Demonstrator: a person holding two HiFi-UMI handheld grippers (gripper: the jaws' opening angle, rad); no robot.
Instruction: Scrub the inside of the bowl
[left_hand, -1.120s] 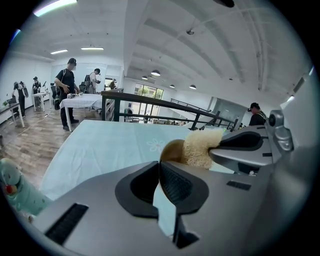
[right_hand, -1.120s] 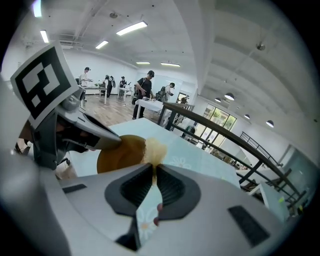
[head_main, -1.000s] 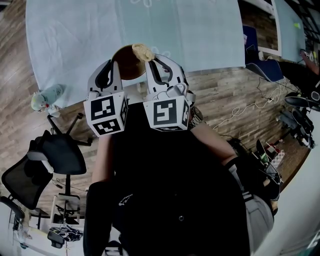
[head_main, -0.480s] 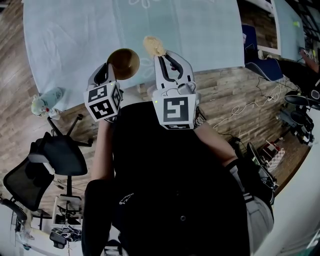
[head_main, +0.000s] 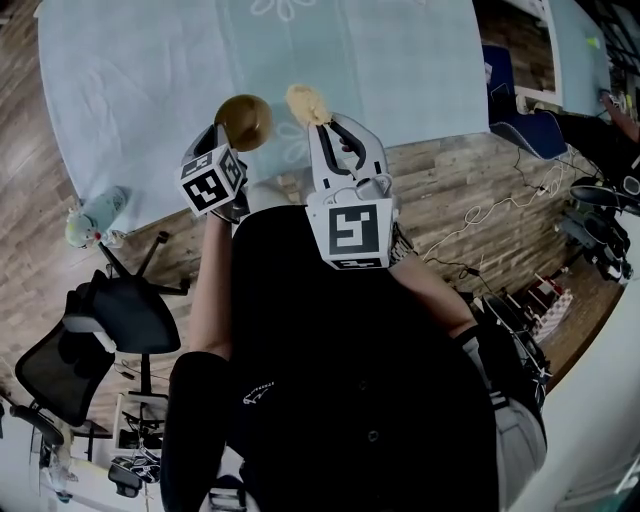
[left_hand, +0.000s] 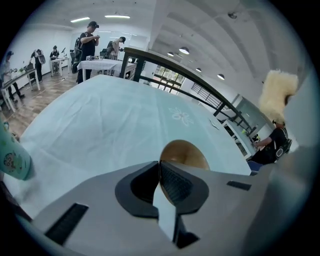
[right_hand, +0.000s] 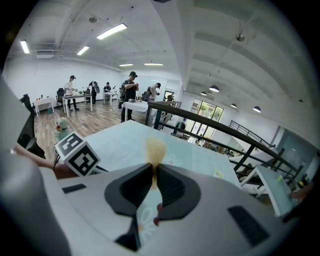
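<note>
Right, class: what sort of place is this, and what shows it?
Probably a big shared lab or workshop hall, not a home kitchen: standing people working at distant white tables, black swivel office chairs, white cables trailing across the brown wood-plank floor.

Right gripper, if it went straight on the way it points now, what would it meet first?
Probably the pale blue tablecloth: the right claw, shut on the scrubber, aims at bare cloth; the bowl is off to its left.
</note>
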